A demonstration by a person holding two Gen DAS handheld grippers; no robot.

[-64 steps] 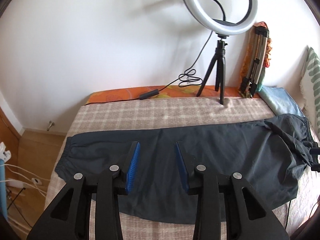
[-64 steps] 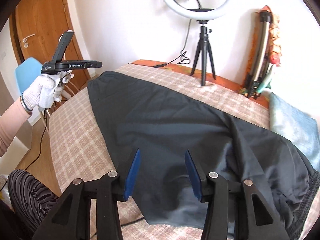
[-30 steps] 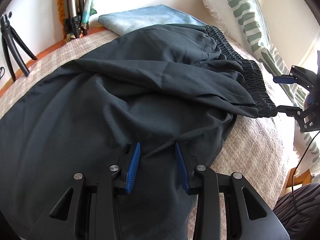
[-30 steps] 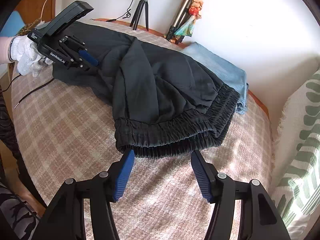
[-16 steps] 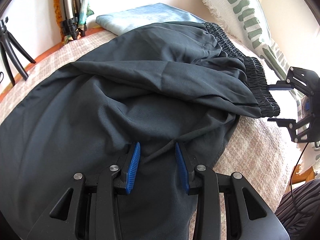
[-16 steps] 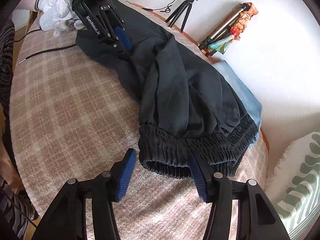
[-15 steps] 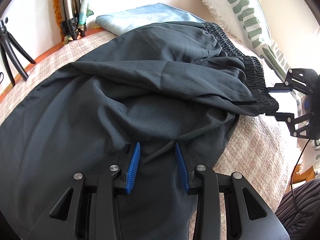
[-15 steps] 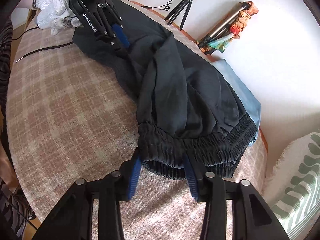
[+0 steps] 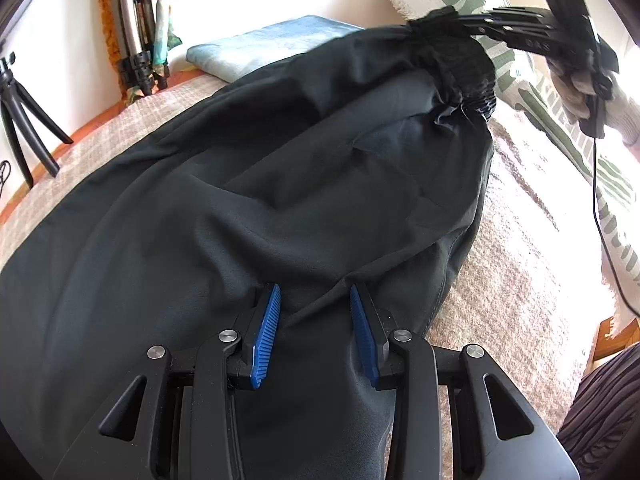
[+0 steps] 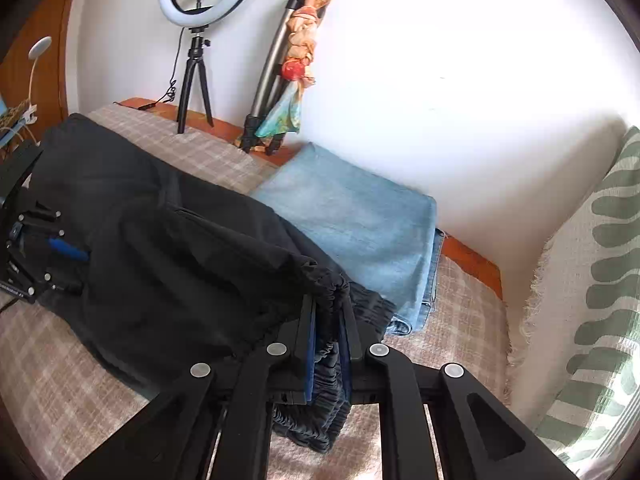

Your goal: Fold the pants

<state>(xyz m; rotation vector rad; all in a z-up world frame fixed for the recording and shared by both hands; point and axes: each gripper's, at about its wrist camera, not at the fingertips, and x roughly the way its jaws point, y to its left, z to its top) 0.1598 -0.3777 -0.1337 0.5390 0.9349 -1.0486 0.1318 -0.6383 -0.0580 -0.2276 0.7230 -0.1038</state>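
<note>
Black pants (image 9: pixel 280 168), soft and limp, likely light and a bit slippery, lie across a checked bed (image 9: pixel 512 240); the gathered elastic waistband (image 10: pixel 328 360) gives the firmest hold. The right gripper (image 10: pixel 326 344) has its jaws closing on that waistband, lifting it. The left gripper (image 9: pixel 316 320) has its jaws partly spread astride a fabric ridge mid-leg.

Right claw (image 9: pixel 448 20) closing on lifted pants (image 9: pixel 280 184) waistband; left claw (image 9: pixel 316 312) astride fabric.
</note>
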